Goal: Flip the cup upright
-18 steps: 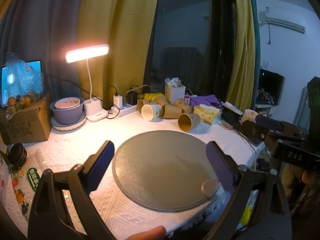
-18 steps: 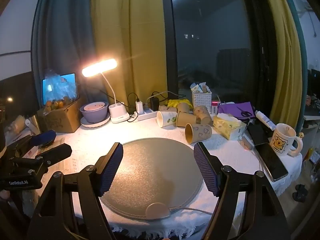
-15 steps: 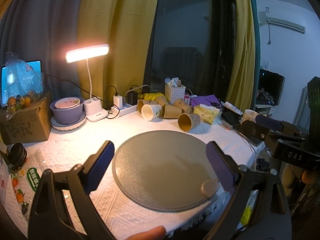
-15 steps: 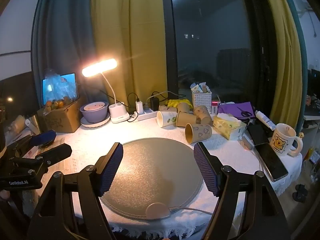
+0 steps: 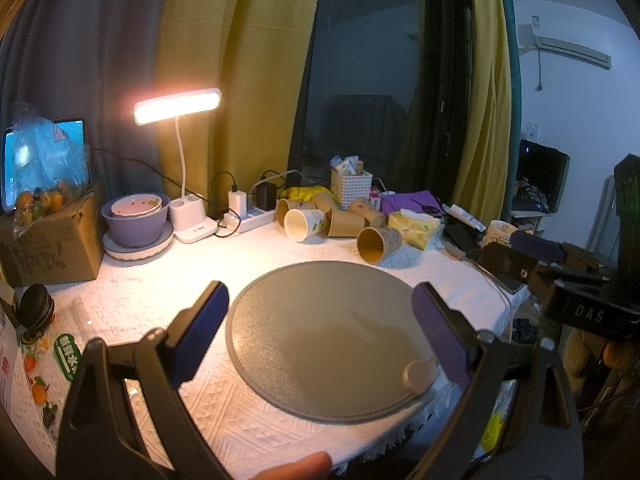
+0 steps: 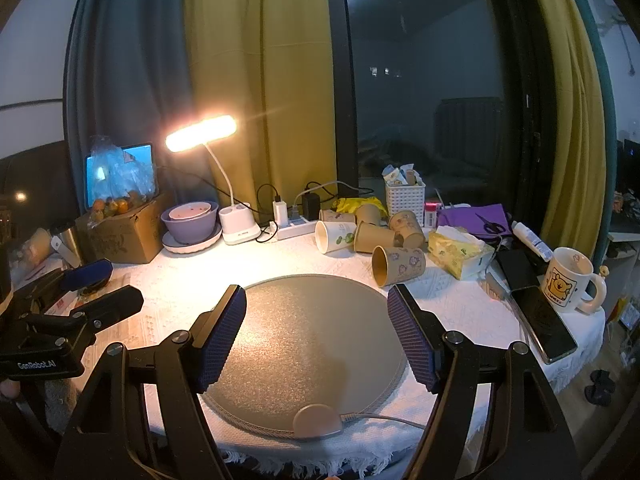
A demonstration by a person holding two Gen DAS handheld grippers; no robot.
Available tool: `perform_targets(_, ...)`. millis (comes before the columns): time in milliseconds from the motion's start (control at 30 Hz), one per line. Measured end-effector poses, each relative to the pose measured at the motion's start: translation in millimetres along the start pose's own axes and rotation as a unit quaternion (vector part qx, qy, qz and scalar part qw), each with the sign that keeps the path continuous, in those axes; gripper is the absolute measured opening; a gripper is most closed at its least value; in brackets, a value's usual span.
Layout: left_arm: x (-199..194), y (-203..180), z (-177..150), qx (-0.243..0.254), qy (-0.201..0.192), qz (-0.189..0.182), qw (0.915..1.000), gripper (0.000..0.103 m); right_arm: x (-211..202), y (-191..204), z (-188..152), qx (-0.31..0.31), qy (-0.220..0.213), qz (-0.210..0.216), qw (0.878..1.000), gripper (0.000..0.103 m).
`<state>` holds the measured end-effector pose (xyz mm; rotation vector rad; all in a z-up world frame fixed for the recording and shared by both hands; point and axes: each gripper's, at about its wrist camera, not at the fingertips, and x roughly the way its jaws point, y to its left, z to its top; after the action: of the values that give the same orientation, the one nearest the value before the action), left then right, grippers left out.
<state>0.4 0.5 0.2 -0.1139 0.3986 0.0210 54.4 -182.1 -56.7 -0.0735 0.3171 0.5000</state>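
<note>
Left claw: jaws spread wide, holding nothing, above the near part of the mat.
Box: far left of the left claw, at the counter's edge.
Bowl: ahead-left of the left claw, on a plate.
Lamp: lit, just right of the bowl.
Mat: round, grey, directly ahead of both claws on the counter.
Cups: a group lying on their sides beyond the mat's far edge.
Cup: nearest of the group, on its side, mouth facing left, ahead-right of the right claw, just past the mat rim.
Right claw: jaws spread wide, holding nothing, over the mat.
Mug: upright, far right of the right claw.
</note>
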Motion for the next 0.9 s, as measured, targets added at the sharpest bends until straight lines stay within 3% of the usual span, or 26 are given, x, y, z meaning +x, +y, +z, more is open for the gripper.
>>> perform_targets(900, -0.1, 0.1, -0.5, -0.001, 0.001, 0.000, 1.0000, 0.094, -0.3, -0.5, -1.6, -0.003, 0.000, 0.000, 1.000, 0.076)
